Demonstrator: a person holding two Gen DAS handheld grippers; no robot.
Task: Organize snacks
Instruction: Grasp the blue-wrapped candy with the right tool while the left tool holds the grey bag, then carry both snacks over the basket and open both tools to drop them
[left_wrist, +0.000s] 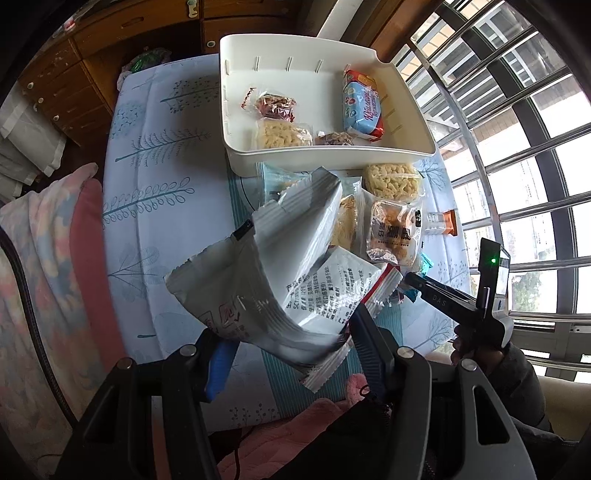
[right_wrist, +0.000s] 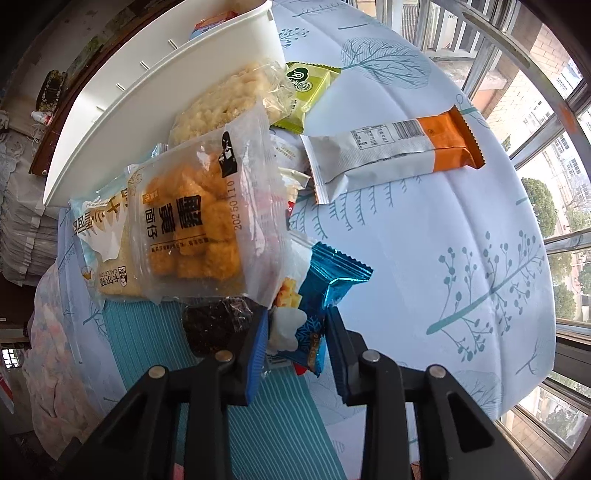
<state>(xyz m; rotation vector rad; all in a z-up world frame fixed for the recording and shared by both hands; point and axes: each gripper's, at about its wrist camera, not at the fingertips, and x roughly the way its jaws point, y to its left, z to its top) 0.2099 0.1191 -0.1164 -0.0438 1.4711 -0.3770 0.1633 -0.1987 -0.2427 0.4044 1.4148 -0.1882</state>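
Observation:
My left gripper is shut on a silver-white snack packet and holds it above the table, in front of the white bin. The bin holds a blue biscuit pack, a noodle cake and two small wrapped sweets. My right gripper has its jaws around a shiny blue snack packet lying on the cloth; it also shows in the left wrist view. Next to it lie a clear pack of orange puffs, a noodle cake, an orange-and-silver bar and a green packet.
The table wears a pale cloth with blue tree prints and a teal striped mat. A pink blanket lies at the left edge. Window bars stand on the right, wooden drawers behind.

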